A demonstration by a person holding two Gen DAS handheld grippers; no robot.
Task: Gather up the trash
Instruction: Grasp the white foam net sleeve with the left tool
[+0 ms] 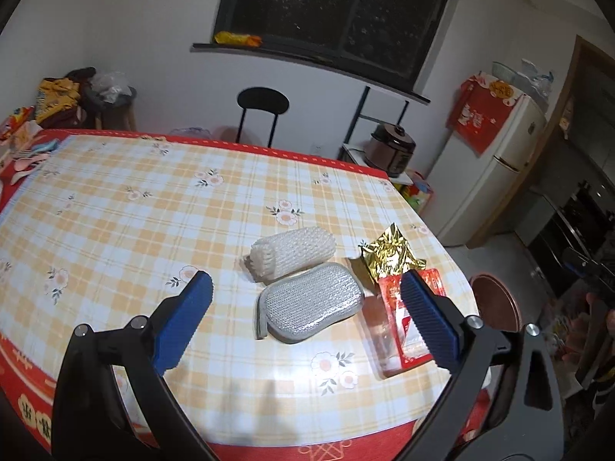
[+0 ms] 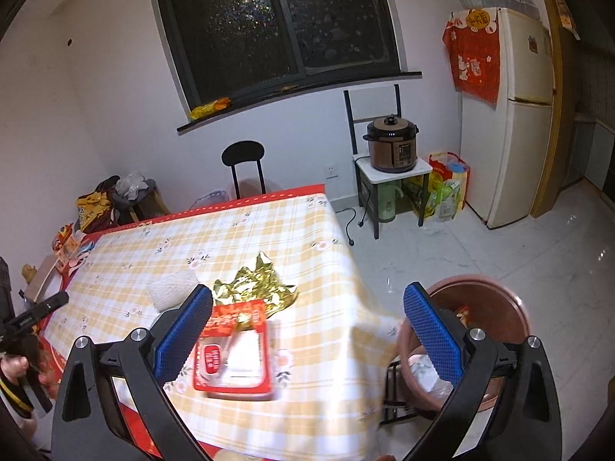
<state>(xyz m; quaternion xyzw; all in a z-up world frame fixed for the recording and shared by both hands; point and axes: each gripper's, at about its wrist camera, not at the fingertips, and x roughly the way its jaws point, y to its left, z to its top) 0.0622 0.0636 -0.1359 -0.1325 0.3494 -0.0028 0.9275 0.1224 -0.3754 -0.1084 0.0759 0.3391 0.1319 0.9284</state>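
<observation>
I hold both grippers spread wide and empty: my left gripper [image 1: 305,317] above the grey mesh sponge [image 1: 312,307], my right gripper [image 2: 307,332] over the red-and-clear plastic wrapper [image 2: 234,353].

Dark window [image 2: 269,27], white walls, fridge [image 2: 515,115], glossy tiled floor [image 2: 519,253].

crinkled glossy gold foil wrapper [image 1: 390,255], glossy tablecloth [image 1: 153,211]
</observation>
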